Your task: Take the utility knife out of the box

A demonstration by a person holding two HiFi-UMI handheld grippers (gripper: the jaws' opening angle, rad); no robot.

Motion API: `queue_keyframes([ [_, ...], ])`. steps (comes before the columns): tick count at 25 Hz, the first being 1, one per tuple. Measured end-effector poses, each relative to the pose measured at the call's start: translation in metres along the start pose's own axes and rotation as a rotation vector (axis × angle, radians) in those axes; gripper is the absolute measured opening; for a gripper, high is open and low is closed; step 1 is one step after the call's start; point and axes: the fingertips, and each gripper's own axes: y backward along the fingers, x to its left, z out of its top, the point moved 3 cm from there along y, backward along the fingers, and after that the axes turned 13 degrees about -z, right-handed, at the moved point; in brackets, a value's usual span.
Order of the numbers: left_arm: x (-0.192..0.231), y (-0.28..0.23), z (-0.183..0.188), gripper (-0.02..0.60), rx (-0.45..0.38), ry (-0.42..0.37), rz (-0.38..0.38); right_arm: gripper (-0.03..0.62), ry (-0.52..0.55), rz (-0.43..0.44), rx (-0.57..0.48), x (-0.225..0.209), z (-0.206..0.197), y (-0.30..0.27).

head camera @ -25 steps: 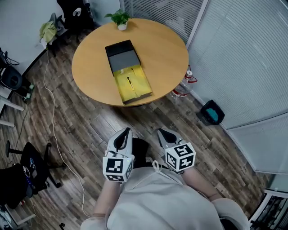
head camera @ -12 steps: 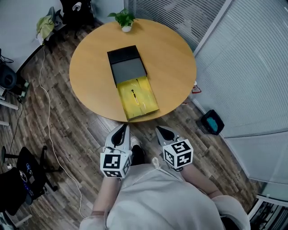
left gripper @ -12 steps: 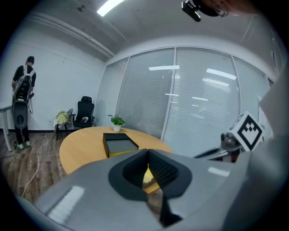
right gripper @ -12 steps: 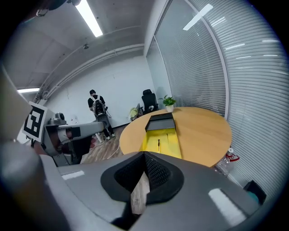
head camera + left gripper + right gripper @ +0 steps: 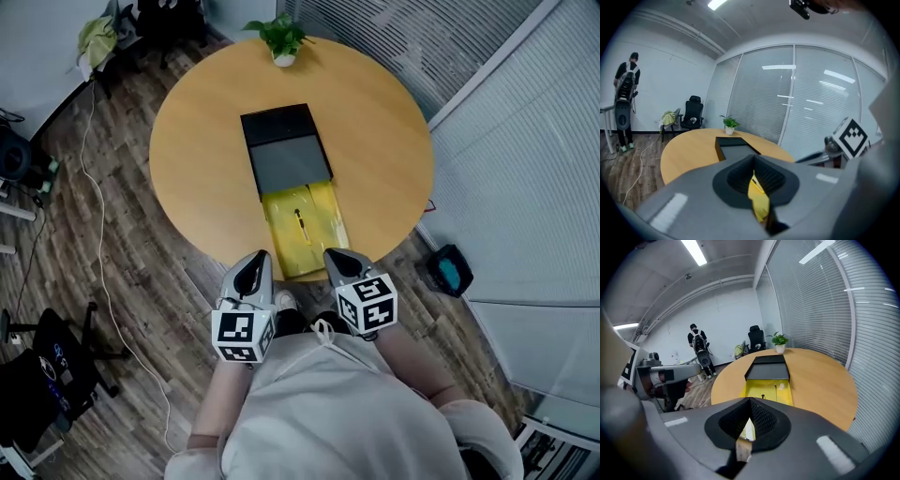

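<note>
both grippers had moved up to the round table [image 5: 197, 159] edge vs 1 sec ago (were back over the floor), left gripper [image 5: 253, 268] & right gripper [image 5: 339, 262] jaws pinched together, nothing in them, utility knife [image 5: 300, 223] lay untouched in the box [image 5: 286, 155], on its yellow tray [image 5: 323, 208], just ahead of the tips

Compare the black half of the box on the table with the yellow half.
The black half lies toward the potted plant; the yellow half lies toward the near edge of the table. The black half shows only a plain grey panel; the yellow half holds a small dark item, which looks like the utility knife. Both lie flat, end to end in one line, and look about equally wide.
</note>
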Motion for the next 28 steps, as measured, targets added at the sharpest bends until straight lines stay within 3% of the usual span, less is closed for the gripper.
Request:
queue_keyframes([
  [9, 0.048, -0.017, -0.03, 0.005, 0.06, 0.044, 0.056, 0.003, 0.017, 0.017, 0.149, 0.008, -0.012, -0.085],
  [11, 0.057, -0.018, -0.036, 0.005, 0.073, 0.046, 0.073, 0.115, 0.033, 0.023, 0.196, 0.009, -0.018, -0.104],
  [16, 0.079, -0.021, -0.044, 0.005, 0.092, 0.075, 0.103, 0.123, 0.094, -0.013, 0.28, 0.008, -0.025, -0.146],
  [24, 0.099, -0.031, -0.056, 0.005, 0.12, 0.118, 0.101, 0.13, 0.095, -0.074, 0.395, 0.005, -0.041, -0.185],
  [28, 0.104, -0.034, -0.062, 0.005, 0.132, 0.132, 0.085, 0.066, 0.112, -0.134, 0.411, -0.001, -0.044, -0.191],
])
